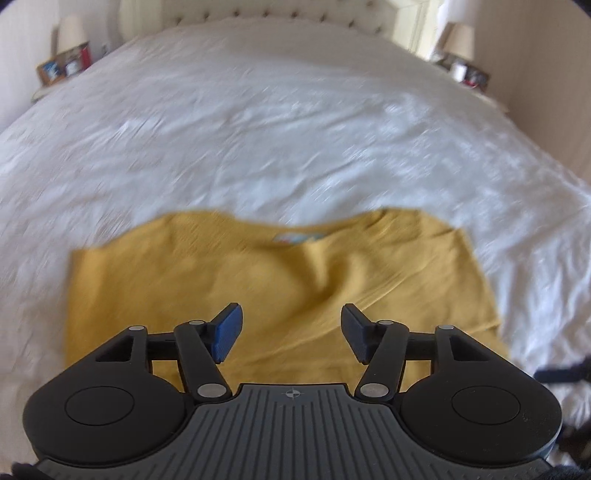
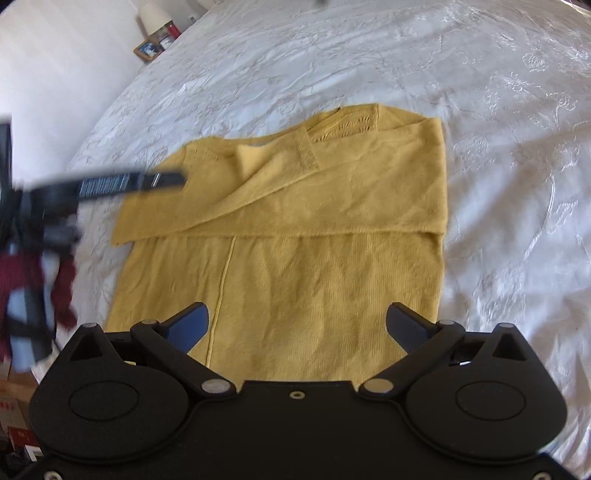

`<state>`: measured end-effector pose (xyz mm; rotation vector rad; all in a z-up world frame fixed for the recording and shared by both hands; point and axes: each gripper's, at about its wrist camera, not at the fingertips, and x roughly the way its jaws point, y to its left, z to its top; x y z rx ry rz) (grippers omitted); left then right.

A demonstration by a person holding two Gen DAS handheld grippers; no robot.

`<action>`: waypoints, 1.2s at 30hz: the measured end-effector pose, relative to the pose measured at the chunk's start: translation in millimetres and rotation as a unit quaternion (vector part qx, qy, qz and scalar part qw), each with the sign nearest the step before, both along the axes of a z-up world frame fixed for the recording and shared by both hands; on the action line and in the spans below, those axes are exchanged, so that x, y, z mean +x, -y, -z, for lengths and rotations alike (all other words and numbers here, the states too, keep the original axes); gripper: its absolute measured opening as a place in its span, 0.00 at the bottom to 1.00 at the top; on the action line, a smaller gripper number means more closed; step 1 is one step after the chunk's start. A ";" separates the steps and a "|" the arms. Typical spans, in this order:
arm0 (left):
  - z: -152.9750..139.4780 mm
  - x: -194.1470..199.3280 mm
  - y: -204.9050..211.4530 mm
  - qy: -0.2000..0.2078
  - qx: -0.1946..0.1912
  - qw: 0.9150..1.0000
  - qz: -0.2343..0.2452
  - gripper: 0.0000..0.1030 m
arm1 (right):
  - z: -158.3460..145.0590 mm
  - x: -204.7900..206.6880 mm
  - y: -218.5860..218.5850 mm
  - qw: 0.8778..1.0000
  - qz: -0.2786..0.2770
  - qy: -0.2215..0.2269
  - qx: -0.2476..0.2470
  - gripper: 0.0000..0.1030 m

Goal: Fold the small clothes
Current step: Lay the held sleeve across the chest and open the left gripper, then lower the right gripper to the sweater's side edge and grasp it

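Observation:
A mustard-yellow knit sweater (image 2: 295,229) lies flat on the white bedspread (image 2: 498,147), with a sleeve folded across its upper body. It also shows in the left wrist view (image 1: 280,280), blurred, with a label at the neckline. My left gripper (image 1: 291,332) is open and empty, above the sweater's near part. My right gripper (image 2: 295,328) is open and empty, above the sweater's lower hem. The left gripper also shows in the right wrist view (image 2: 147,181), blurred, over the sweater's left side.
The white bedspread (image 1: 295,129) fills most of both views. A tufted headboard (image 1: 258,11) is at the far end. Bedside tables with lamps and picture frames stand at the left (image 1: 62,62) and at the right (image 1: 465,70). A dark red sleeve (image 2: 22,295) shows at left.

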<state>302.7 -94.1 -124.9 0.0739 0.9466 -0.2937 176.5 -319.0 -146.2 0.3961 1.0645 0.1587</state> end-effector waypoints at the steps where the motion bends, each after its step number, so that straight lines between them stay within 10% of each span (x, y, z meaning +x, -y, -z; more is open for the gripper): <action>1: 4.9 -0.4 -8.8 -0.010 0.007 1.000 -0.013 0.56 | -0.8 7.0 0.7 1.000 -0.001 0.003 0.000 0.99; 12: 62.7 -4.6 -74.7 -0.113 0.022 0.989 -0.094 0.57 | 9.2 106.5 -11.3 0.998 -0.019 0.014 -0.050 0.96; 16: 72.3 -5.6 -76.9 -0.109 0.006 0.990 -0.092 0.67 | 28.3 138.1 -10.4 0.999 -0.037 -0.010 -0.032 0.71; 25: 78.5 -2.7 -73.2 -0.106 -0.012 0.990 -0.089 0.86 | 52.7 166.2 -14.8 0.998 -0.052 -0.026 -0.032 0.62; 29: 80.5 -2.5 -69.6 -0.105 -0.006 0.991 -0.088 0.90 | 50.6 168.4 -19.3 0.998 -0.056 -0.037 -0.015 0.19; 36: 82.3 -2.1 -68.6 -0.105 -0.003 0.991 -0.089 0.93 | -17.5 130.3 -3.1 0.998 -0.023 0.051 0.031 0.16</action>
